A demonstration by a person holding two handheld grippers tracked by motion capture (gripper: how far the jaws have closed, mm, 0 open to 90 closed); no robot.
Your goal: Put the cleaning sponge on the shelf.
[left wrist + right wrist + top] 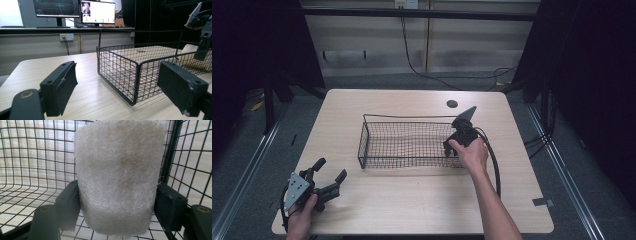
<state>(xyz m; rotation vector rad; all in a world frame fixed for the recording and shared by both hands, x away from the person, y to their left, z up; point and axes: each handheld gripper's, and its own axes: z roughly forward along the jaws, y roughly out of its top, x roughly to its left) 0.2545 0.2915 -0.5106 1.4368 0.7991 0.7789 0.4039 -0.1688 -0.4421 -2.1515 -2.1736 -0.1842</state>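
Note:
A black wire basket (407, 118) stands lengthwise across the middle of the wooden table (412, 205). My right gripper (453, 148) reaches into the basket's right end. In the right gripper view it (117, 207) is shut on a white fibrous pad (117, 170), which stands upright between the jaws against the basket's mesh wall (172, 150). My left gripper (331, 168) rests low at the table's front left, open and holding nothing. In the left gripper view its jaws stand wide apart (120, 90), facing the basket's near corner (136, 82), with the right gripper (202, 30) farther off.
A dark round hole (452, 104) sits in the tabletop behind the basket. The right gripper's cable (495, 160) loops over the table's right part. Monitors (75, 10) stand on a bench beyond the table. Dark curtains flank both sides.

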